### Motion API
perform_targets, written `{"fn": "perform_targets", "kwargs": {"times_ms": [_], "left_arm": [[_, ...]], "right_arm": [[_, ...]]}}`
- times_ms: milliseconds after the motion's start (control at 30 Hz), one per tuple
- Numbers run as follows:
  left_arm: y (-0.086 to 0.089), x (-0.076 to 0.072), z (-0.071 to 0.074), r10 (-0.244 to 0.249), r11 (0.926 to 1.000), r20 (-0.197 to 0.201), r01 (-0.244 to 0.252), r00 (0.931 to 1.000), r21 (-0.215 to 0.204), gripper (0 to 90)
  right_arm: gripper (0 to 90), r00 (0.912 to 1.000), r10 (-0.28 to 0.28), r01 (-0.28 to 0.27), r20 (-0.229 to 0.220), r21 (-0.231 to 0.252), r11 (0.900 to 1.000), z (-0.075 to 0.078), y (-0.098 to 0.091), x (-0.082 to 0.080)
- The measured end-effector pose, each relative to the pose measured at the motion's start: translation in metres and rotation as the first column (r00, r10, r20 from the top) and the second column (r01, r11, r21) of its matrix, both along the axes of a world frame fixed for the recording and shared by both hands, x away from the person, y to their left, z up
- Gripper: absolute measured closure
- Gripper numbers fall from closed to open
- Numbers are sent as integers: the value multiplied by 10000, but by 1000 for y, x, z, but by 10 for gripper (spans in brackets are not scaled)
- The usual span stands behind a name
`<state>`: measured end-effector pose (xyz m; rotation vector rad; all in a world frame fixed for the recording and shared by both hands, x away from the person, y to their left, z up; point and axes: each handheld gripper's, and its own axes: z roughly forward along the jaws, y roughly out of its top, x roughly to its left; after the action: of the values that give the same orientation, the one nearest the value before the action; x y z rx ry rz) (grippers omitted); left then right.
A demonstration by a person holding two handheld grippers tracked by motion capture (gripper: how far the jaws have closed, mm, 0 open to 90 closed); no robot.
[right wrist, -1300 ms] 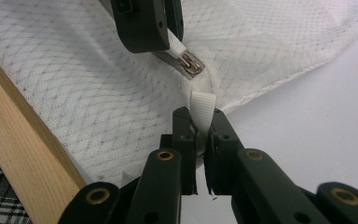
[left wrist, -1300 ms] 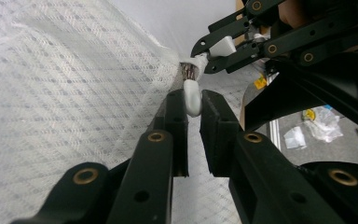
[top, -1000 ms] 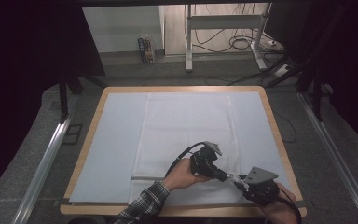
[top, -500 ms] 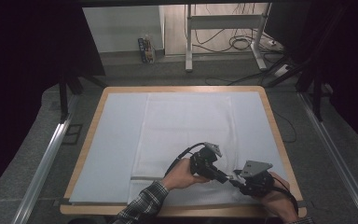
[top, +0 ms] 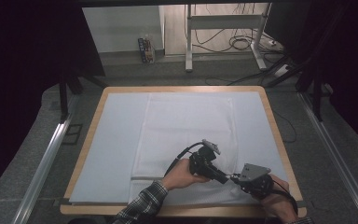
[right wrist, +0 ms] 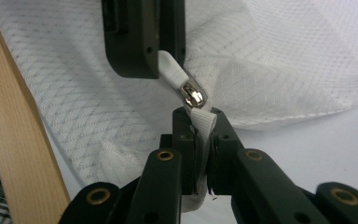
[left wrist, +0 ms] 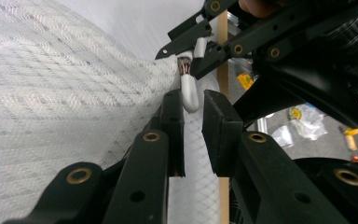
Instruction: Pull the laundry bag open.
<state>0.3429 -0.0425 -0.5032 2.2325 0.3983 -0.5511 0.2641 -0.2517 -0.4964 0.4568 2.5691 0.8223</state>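
A white mesh bag [top: 186, 126] lies flat on the table, its zipper end at the near right corner. My left gripper [top: 224, 179] points right and is shut on the white zipper pull [left wrist: 189, 95]. Its jaws have just been opening a little, with the pull still between them. The metal slider [right wrist: 193, 95] sits just past the pull. My right gripper [right wrist: 200, 116] faces the left one tip to tip [top: 237, 178]. Its jaws have just been closing and now pinch the white fabric tab [right wrist: 201, 122] beside the slider.
A pale blue-white mat [top: 116, 140] covers the wooden table, whose rim [top: 272, 121] runs close by on the right. The near edge lies just below both hands. A metal rail [top: 46, 158] flanks the table at the left, and cables lie on the floor behind it.
The right gripper has edged slightly toward the left gripper's tips, and the two now meet at the bag's corner. The left hand has stayed where it was.
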Motion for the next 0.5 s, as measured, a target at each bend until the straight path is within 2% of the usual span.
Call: {"fn": "perform_targets", "kwargs": {"times_ms": [100, 233, 433, 500], "left_arm": [[0, 1, 0, 82, 10000, -135, -81, 9999, 49, 796], [0, 2, 0, 209, 9998, -322, -208, 9993, 24, 833], [-1, 0, 2, 201, 9997, -53, -201, 9998, 115, 870], [-1, -2, 3, 298, 9994, 28, -299, 9996, 200, 872]], "right_arm": [[831, 9998, 63, -60, 195, -130, 9999, -1, 1, -2], [831, 9997, 71, -68, 236, -121, 9999, 0, 1, -2], [829, 9998, -8, 9, 219, -54, 10000, 0, 1, -2], [831, 9999, -73, 73, 75, 63, 10000, 0, 0, -1]]}}
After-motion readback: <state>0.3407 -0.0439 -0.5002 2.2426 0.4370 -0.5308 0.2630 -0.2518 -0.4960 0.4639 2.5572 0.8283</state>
